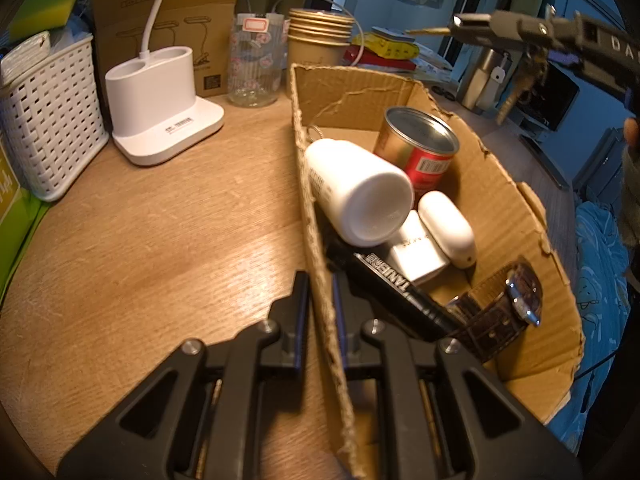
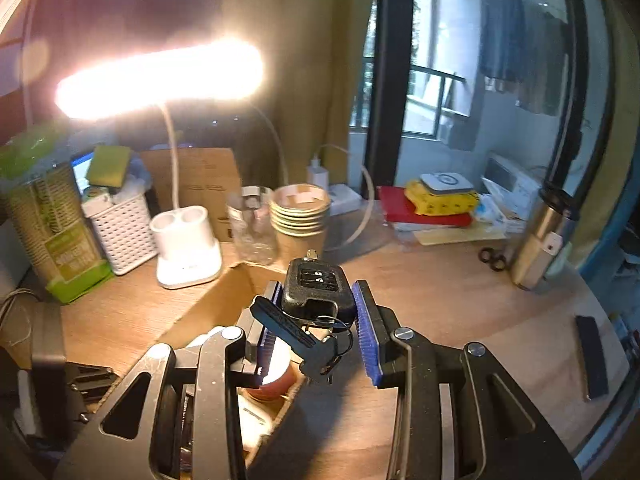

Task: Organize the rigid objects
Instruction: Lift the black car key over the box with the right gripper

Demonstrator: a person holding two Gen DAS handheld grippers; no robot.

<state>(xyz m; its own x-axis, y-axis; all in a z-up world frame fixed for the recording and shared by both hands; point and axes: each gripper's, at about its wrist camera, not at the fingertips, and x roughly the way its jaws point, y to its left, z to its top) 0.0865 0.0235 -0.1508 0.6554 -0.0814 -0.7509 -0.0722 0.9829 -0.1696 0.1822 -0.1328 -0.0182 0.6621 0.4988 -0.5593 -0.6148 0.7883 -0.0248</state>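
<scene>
A wooden desk (image 1: 160, 240) carried everything, and on it lay a torn-edged cardboard box (image 1: 516, 240), open at the top. The left gripper (image 1: 320, 300) was pressed together on the box's near wall, one finger outside and one inside, pinching the cardboard edge. Behind the box stood a white lamp base (image 1: 160, 108), a white woven basket (image 1: 48, 120), a clear glass jar (image 1: 256, 60) and a stack of paper cups (image 1: 316, 40). Inside the box, a white bottle (image 1: 360, 192) lay on its side against a red-labelled tin can (image 1: 420, 148) standing upright; just beside them were a white oval case (image 1: 448, 228), a small white block (image 1: 416, 256), a black marker (image 1: 400, 292) along the near wall, and a brown-strapped wristwatch (image 1: 504, 308) toward the right end. The right gripper (image 2: 318, 304) was held above the box, its blue-padded fingers (image 2: 366, 328) clamped on a black car key fob (image 2: 316, 288); a second black key (image 2: 288, 330) and a ring hung beneath it. Farther right on the desk sat a steel flask (image 2: 540, 240) and small black scissors (image 2: 494, 258).
</scene>
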